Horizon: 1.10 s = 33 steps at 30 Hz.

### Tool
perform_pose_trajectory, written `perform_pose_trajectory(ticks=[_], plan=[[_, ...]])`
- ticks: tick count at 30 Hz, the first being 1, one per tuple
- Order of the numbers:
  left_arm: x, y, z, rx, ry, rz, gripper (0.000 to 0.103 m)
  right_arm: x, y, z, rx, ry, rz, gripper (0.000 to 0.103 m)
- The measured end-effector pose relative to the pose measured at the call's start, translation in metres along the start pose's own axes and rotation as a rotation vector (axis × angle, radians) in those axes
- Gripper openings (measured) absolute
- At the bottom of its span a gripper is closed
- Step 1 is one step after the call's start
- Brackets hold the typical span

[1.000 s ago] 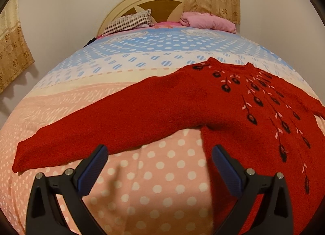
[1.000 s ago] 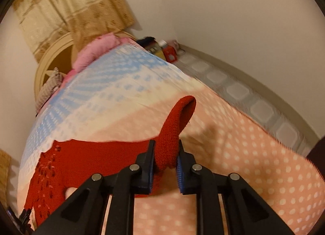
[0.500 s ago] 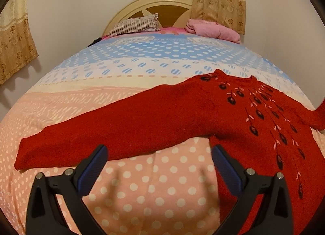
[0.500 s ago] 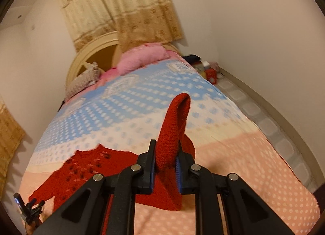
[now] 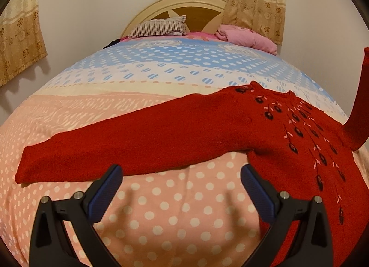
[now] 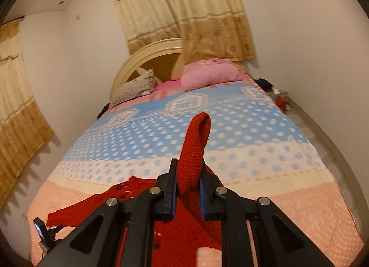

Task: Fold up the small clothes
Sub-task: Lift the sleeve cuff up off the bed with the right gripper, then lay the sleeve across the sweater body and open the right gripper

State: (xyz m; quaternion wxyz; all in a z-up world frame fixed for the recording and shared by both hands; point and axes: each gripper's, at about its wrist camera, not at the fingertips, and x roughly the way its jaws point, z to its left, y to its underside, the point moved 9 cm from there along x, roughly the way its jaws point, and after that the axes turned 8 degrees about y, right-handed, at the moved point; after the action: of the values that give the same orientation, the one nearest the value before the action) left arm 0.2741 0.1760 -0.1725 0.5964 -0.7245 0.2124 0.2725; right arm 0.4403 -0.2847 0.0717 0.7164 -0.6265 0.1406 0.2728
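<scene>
A red knitted sweater (image 5: 276, 137) with dark embroidered flowers lies flat on the bed. Its left sleeve (image 5: 115, 151) stretches out to the left. My left gripper (image 5: 181, 181) is open and empty, hovering just in front of that sleeve. My right gripper (image 6: 188, 184) is shut on the right sleeve (image 6: 193, 149) and holds it up above the sweater body (image 6: 138, 197). The raised sleeve also shows at the right edge of the left wrist view (image 5: 359, 110). The left gripper (image 6: 43, 232) shows at the lower left of the right wrist view.
The bed has a dotted pink and blue cover (image 5: 161, 209). A striped pillow (image 5: 159, 27) and a pink pillow (image 5: 246, 38) lie at the headboard (image 6: 152, 57). Curtains hang behind. Small items sit on the floor (image 6: 280, 98) to the bed's right.
My right gripper has lifted the right sleeve higher and swung it left over the sweater body. The left gripper stays open and has drawn back slightly.
</scene>
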Motion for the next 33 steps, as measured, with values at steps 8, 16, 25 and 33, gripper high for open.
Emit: perform_pose_trajectory(ticks=[8,16,25,33], plan=[[0.005,0.008,0.007,-0.019,0.007,0.012,0.103,0.003,-0.003,0.086,-0.074,-0.122,-0.011,0.015],[0.005,0.013,0.015,-0.041,0.01,0.015,0.103,0.03,0.015,0.163,-0.132,-0.211,0.02,0.015],[0.007,0.021,0.023,-0.055,0.007,0.029,0.103,0.103,0.091,0.222,-0.16,-0.26,0.133,0.015],[0.011,0.026,0.025,-0.061,0.003,0.042,0.103,0.161,0.172,0.259,-0.189,-0.274,0.233,0.015]])
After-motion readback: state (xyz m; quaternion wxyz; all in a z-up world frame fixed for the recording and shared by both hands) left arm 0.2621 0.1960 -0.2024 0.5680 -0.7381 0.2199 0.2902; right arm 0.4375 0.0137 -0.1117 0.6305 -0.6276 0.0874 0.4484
